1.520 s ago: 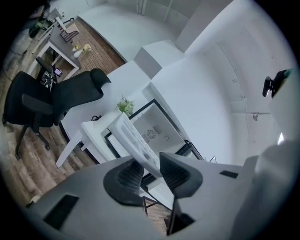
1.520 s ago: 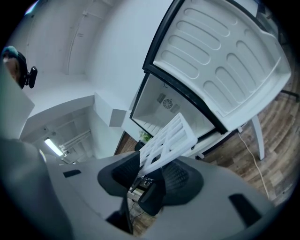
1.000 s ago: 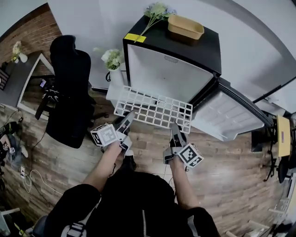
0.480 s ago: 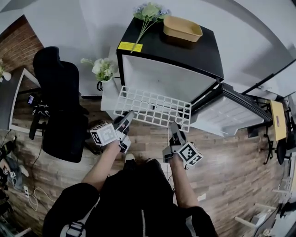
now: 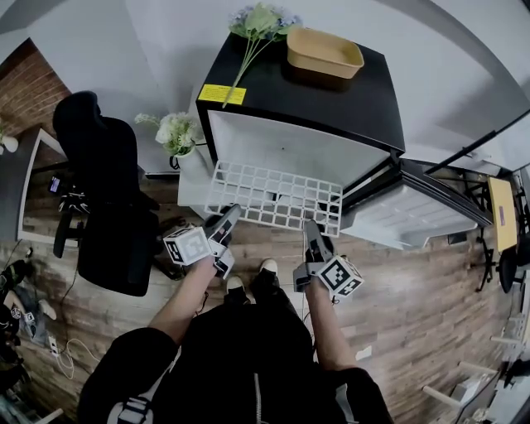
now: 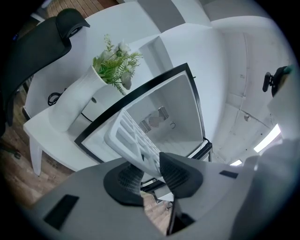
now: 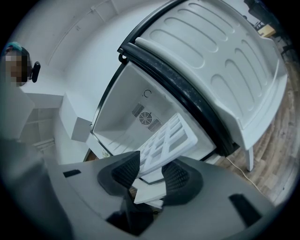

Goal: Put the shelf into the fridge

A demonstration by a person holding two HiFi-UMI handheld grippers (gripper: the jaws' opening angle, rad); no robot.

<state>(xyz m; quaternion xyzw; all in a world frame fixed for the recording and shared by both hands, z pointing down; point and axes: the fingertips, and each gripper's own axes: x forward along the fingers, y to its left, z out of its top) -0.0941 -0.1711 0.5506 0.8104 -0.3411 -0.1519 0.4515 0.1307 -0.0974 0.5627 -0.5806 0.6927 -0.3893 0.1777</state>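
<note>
A white grid shelf (image 5: 273,196) hangs level in front of the open black mini fridge (image 5: 306,95), its far edge at the fridge's mouth. My left gripper (image 5: 229,217) is shut on the shelf's near left corner, and my right gripper (image 5: 311,229) is shut on its near right edge. In the left gripper view the shelf (image 6: 136,143) runs out between the pads toward the white fridge interior (image 6: 164,112). The right gripper view has the shelf (image 7: 166,140) clamped between its pads, pointing into the fridge cavity (image 7: 136,117) with a fan at the back.
The fridge door (image 5: 406,211) stands open to the right. A tan tray (image 5: 325,55) and flowers (image 5: 257,25) lie on the fridge top. A white side table (image 5: 192,178) with a flower vase (image 5: 170,131) stands left of the fridge, and a black office chair (image 5: 103,190) further left.
Both grippers have carried the shelf toward the fridge and a little lower. Its far edge now sits at the fridge opening.
</note>
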